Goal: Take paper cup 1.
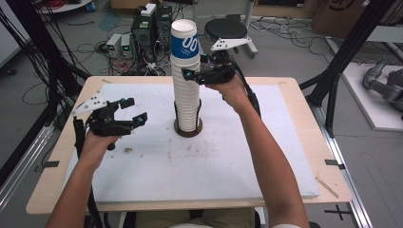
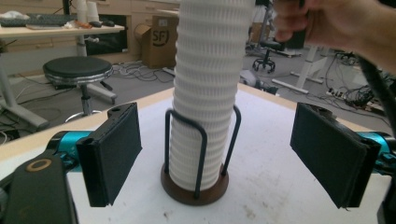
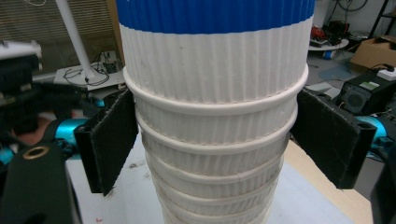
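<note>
A tall stack of white ribbed paper cups (image 1: 186, 95) stands in a black wire holder on a round brown base (image 1: 188, 130) at mid-table. The top cup (image 1: 184, 42) has a blue band. My right gripper (image 1: 195, 70) reaches in from the right just under that cup. In the right gripper view its pads (image 3: 109, 140) lie against both sides of the stack (image 3: 215, 116). My left gripper (image 1: 134, 110) hovers open to the left of the stack, apart from it. In the left gripper view the stack (image 2: 205, 93) and holder (image 2: 194, 189) stand farther off between its wide pads (image 2: 112, 154).
The white board (image 1: 190, 166) covers a wooden table with a bare rim (image 1: 62, 156). Behind the table are a black stool (image 1: 225, 29), electronics boxes (image 1: 147, 28) and floor cables. Black frame posts (image 1: 347, 52) rise at both sides.
</note>
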`<control>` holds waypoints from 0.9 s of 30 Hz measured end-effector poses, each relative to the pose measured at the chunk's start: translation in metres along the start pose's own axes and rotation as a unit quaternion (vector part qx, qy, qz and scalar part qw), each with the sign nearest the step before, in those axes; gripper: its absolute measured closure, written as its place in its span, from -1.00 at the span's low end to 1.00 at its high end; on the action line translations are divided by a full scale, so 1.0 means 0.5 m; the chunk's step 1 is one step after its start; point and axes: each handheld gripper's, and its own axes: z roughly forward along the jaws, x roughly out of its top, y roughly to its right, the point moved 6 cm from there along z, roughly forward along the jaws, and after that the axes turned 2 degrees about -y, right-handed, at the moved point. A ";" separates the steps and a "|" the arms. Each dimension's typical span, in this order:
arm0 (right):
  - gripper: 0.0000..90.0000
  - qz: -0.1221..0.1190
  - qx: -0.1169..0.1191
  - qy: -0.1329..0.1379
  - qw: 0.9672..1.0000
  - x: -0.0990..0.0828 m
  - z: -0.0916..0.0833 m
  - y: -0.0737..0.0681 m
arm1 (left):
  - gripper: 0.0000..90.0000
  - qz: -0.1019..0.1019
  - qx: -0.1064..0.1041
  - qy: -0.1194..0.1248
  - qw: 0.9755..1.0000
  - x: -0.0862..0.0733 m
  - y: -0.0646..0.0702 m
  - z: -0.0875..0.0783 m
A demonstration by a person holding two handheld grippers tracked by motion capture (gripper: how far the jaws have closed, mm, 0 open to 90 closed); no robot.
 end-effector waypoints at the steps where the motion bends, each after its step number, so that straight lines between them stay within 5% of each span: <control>1: -0.64 -0.001 0.000 0.000 1.000 0.000 -0.001 0.001 | -0.64 0.005 -0.003 -0.001 1.000 0.019 -0.002 0.000; 8: -0.63 -0.005 -0.004 -0.003 1.000 0.000 -0.003 0.002 | -0.64 0.032 -0.030 0.006 0.999 0.162 -0.002 0.032; 9: -0.63 -0.005 -0.004 -0.003 1.000 0.000 -0.003 0.002 | -0.64 0.032 -0.030 0.006 0.999 0.162 -0.002 0.032; 14: -0.63 -0.004 -0.002 -0.003 1.000 0.001 -0.003 0.000 | -0.64 0.058 -0.031 0.009 0.998 0.275 0.003 0.093; 17: -0.63 -0.003 -0.002 -0.004 1.000 0.001 -0.004 0.000 | -0.64 0.063 -0.035 0.007 0.997 0.313 0.011 0.130; 27: -0.63 -0.006 -0.001 -0.009 1.000 0.000 -0.007 0.001 | -0.64 0.049 -0.031 -0.008 0.998 0.334 0.017 0.219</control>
